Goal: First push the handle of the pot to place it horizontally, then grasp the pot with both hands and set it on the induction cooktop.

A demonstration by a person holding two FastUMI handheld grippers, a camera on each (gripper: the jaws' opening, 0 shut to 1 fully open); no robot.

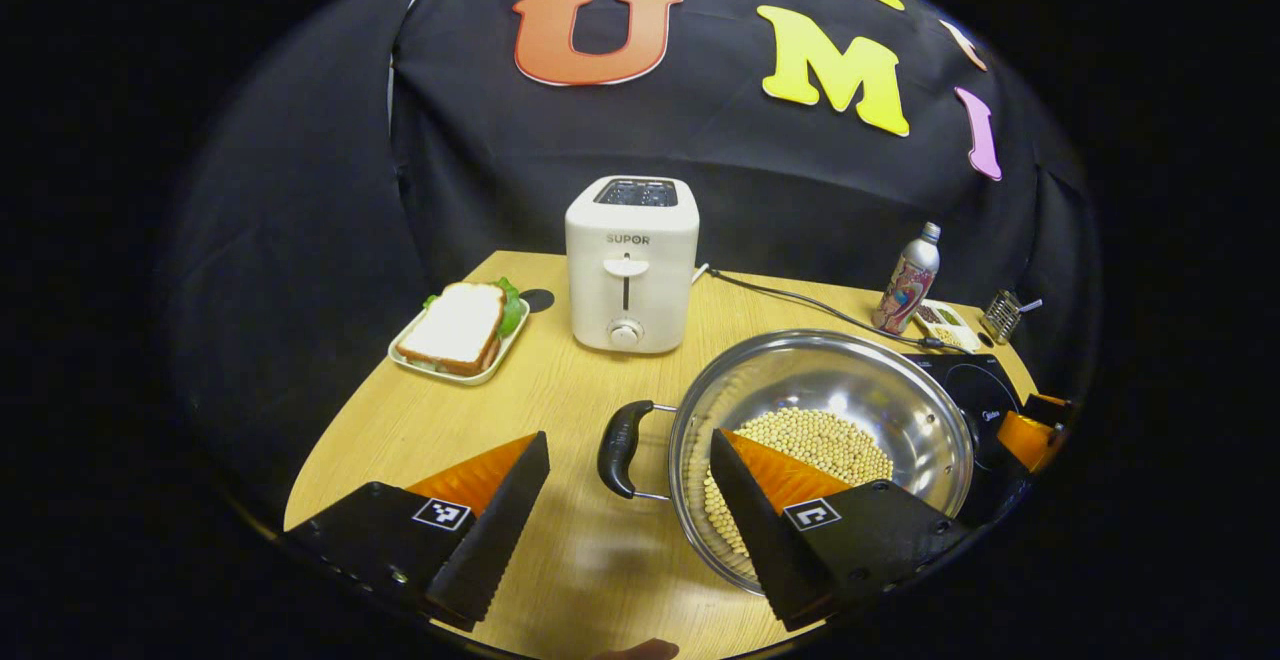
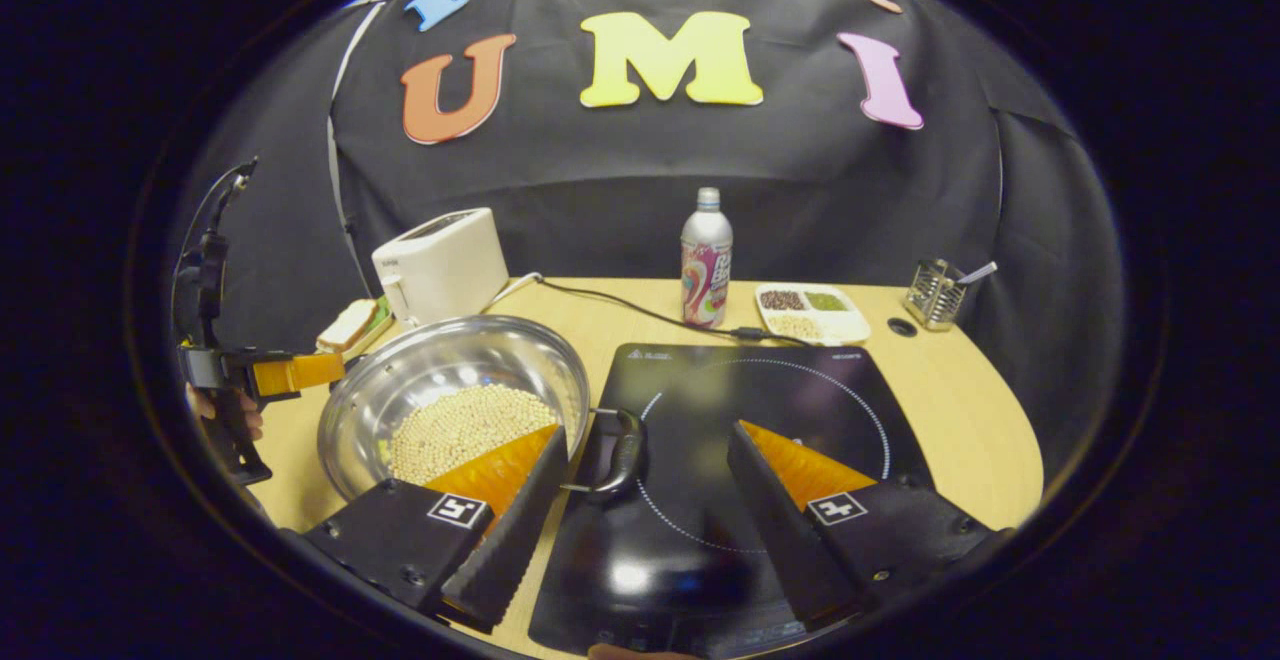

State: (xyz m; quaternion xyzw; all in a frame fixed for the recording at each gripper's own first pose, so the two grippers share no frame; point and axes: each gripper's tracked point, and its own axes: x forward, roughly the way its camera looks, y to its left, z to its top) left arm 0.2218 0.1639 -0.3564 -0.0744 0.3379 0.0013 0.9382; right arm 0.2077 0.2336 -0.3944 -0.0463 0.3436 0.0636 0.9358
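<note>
A steel pot [image 1: 884, 388] holding pale beans [image 1: 820, 440] stands on the wooden table, left of the black induction cooktop [image 2: 790, 400]. My left gripper [image 1: 630, 438] is open, its fingers straddling the pot's black left handle [image 1: 620, 448] without touching it; its right finger reaches over the pot's rim. In the right gripper view the pot [image 2: 440, 362] is at the left, and its right handle [image 2: 622, 452] overhangs the cooktop's left edge. My right gripper [image 2: 648, 434] is open around that handle. The left gripper [image 2: 262, 376] and a hand show beyond the pot.
A white toaster [image 1: 631, 262] and a plate with a sandwich [image 1: 458, 330] stand behind the pot. A bottle [image 2: 706, 258], a divided dish [image 2: 812, 310], a metal holder [image 2: 934, 292] and a black cable [image 2: 640, 312] lie behind the cooktop. The table's front edge is close.
</note>
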